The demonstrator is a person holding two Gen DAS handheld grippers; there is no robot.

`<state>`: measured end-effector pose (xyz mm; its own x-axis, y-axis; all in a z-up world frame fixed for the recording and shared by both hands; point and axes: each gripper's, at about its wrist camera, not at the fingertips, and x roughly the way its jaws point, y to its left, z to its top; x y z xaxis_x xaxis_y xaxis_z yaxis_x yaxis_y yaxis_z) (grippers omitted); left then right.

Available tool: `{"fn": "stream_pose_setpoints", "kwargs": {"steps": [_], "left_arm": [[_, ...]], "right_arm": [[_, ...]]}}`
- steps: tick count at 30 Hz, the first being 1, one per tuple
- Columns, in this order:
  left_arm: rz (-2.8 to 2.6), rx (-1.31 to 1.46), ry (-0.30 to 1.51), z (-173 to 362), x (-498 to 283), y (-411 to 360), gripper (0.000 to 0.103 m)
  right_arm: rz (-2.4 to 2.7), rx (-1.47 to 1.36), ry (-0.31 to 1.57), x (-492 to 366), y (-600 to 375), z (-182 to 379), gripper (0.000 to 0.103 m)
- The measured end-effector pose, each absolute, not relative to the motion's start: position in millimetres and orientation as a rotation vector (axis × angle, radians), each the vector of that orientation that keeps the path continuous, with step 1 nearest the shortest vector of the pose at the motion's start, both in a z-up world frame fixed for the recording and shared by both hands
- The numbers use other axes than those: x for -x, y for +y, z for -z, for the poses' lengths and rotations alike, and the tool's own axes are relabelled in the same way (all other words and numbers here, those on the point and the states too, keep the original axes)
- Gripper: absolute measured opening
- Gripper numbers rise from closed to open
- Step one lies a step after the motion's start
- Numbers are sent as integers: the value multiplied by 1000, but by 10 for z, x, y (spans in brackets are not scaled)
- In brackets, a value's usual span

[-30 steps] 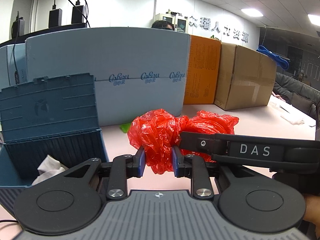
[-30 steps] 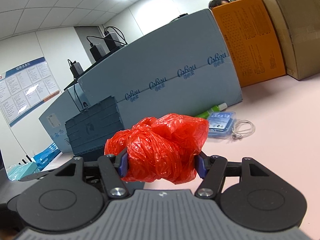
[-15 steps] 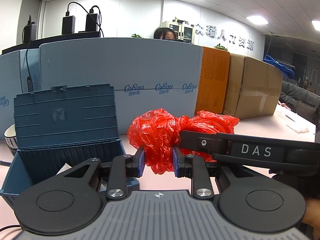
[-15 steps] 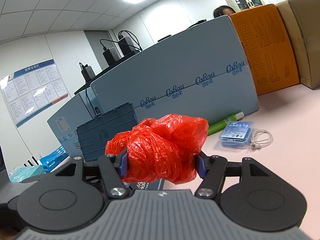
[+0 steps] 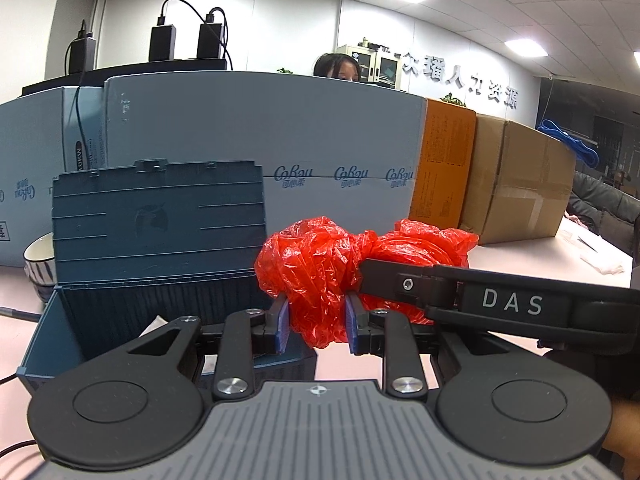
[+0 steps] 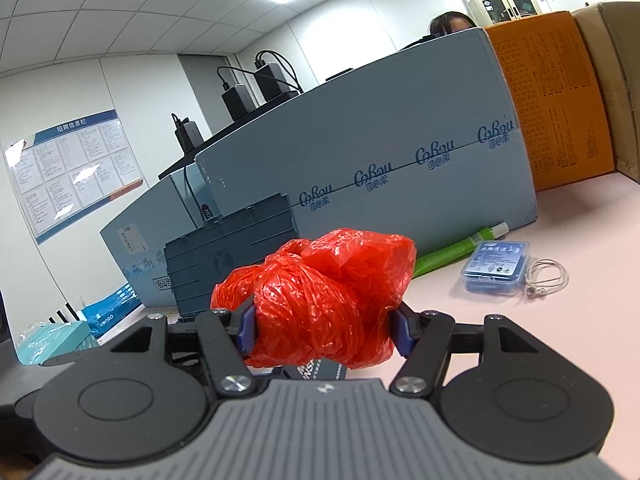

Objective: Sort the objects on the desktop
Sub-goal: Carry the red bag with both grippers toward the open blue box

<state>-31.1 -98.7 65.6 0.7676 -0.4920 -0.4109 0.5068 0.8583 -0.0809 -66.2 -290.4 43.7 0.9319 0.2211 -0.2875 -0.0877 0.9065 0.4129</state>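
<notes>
A crumpled red plastic bag hangs above the pink table, held from both sides. My left gripper is shut on its narrow left part. My right gripper is shut on the fuller bulk of the red plastic bag; its black finger marked DAS crosses the left wrist view from the right. A dark blue storage box with its lid raised stands just left of the bag, with white paper inside. In the right wrist view the same storage box shows behind the bag.
A striped bowl sits left of the box. On the table lie a green tube, a small blue case and a coiled white cord. Blue-grey cartons, an orange carton and a brown carton wall the back.
Both grippers, still gripping the red bag, have travelled left together; the blue box now sits nearer the middle of the left view and the bowl has come into sight.
</notes>
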Motion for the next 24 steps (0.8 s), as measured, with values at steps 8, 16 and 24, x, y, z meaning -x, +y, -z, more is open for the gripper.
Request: {"fn": "stream_pose_setpoints", "kwargs": {"steps": [8,16,24], "left_arm": [[533,-25,433,-649,281,-841,22],[528,-8,436,-628,252,-686,22],[514,4,436,-605,202,-506,22]], "right_arm": [[-171,-399,332,620,-2767,-440,66],[-175,-385,337,559,-2632,-433,66],[-186,-377,341,474,-2470,-420,66]]}}
